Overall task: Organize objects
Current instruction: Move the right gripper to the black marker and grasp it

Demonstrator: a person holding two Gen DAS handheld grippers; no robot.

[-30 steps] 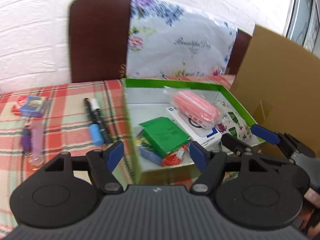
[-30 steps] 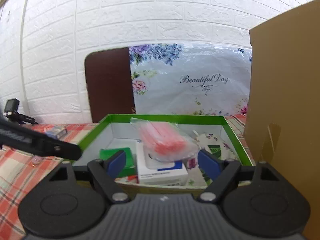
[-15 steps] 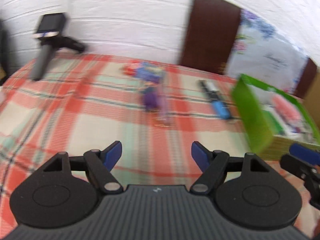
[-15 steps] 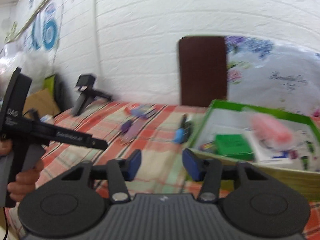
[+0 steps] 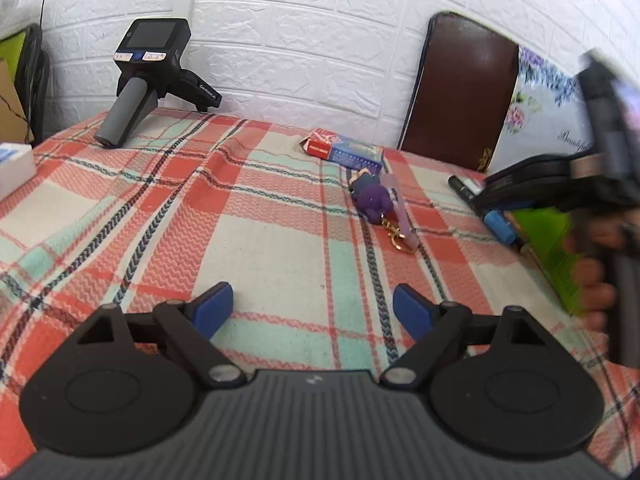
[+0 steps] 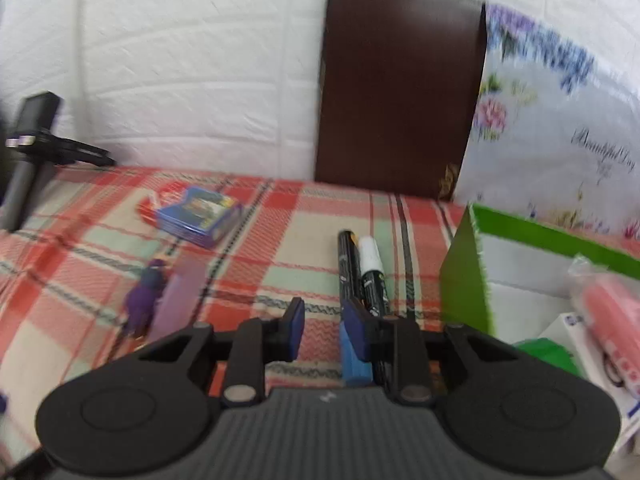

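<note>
My left gripper [image 5: 312,312] is open and empty, low over the plaid tablecloth [image 5: 256,252]. A purple keychain toy [image 5: 374,200] with a lilac strap and a blue card box [image 5: 352,154] lie ahead of it. My right gripper [image 6: 322,330] is open with a narrow gap, empty, just left of two markers [image 6: 362,276], one black and one white-capped, and a blue-capped piece. The green box [image 6: 466,276] holds a pink packet [image 6: 612,312], a white box and a green item. The right gripper also shows in the left wrist view [image 5: 532,192], blurred.
A black handheld camera device [image 5: 148,68] stands at the back left by the white brick wall. A white box [image 5: 14,168] lies at the left edge. A brown chair back [image 6: 400,88] and a floral bag [image 6: 560,140] stand behind the table.
Both grippers have swung left, away from the green box, toward the loose items on the cloth. The right gripper's jaws have narrowed and it has dropped close to the markers.
</note>
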